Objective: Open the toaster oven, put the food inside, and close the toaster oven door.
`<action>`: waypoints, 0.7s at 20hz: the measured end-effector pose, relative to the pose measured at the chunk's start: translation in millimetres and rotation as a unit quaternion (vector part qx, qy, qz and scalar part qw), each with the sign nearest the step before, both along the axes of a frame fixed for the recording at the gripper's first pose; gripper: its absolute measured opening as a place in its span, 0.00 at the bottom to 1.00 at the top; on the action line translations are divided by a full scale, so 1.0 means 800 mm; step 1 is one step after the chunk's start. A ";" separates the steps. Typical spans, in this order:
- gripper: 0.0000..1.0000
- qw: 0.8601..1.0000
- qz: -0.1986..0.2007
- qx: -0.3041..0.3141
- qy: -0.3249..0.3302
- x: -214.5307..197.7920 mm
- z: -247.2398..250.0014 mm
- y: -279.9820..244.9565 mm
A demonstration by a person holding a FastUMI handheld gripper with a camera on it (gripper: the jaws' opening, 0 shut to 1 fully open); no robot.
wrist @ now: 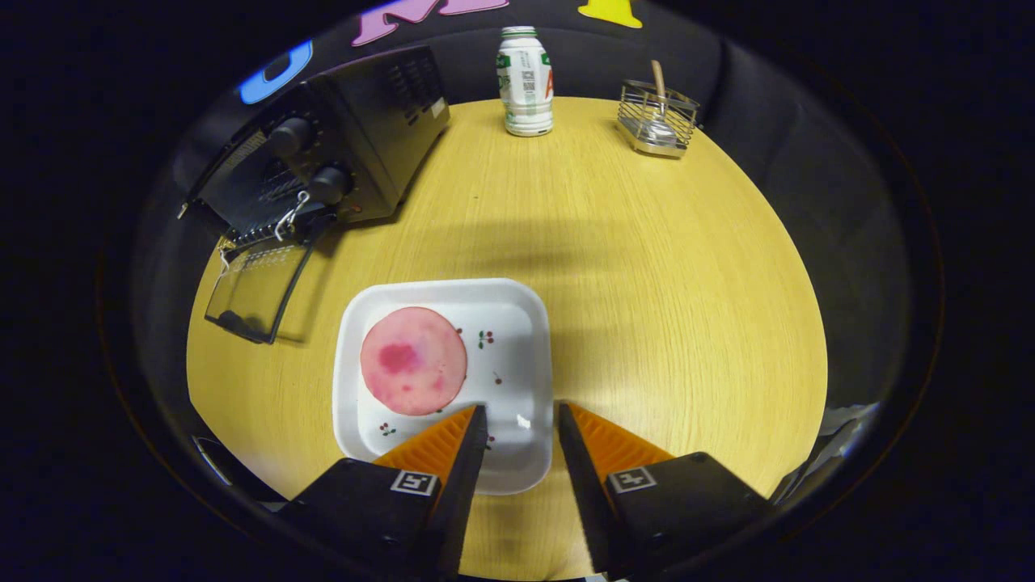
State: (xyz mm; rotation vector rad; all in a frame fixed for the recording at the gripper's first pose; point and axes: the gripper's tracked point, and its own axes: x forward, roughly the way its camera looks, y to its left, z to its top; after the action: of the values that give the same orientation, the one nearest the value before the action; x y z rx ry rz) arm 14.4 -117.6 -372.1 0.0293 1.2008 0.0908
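Gripper view is looking down on a round counter (663, 267) of pale wood grain. Hand-held gripper (521, 414) is hovering with its two ribbed, wedge-shaped fingers spread moderately apart and holding nothing — their tips are sitting over the near right corner of a square white plate (517, 323) with rounded corners and small cherry prints. A flat, round pink slice of food (413, 360), blotched darker red, is lying on the plate's left half, just ahead of the left finger. Beyond, to the left, a boxy black metal toaster oven (356, 137) is standing with two knobs, its glass door (257, 289) lying folded down and open toward the plate. Far across are standing a white plastic bottle (525, 81) and a wire basket (657, 120).
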 end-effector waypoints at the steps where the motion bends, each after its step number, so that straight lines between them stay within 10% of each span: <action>1: 0.59 1.000 -0.015 0.003 0.013 0.000 -0.006 -0.002; 7: 0.12 0.999 -0.007 0.013 0.031 0.004 -0.005 -0.009; 14: 0.05 0.998 -0.006 0.046 0.036 -0.001 -0.006 -0.004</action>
State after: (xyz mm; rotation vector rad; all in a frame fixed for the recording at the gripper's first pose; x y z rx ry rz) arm 13.4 -120.7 -376.9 0.1217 1.2666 0.1348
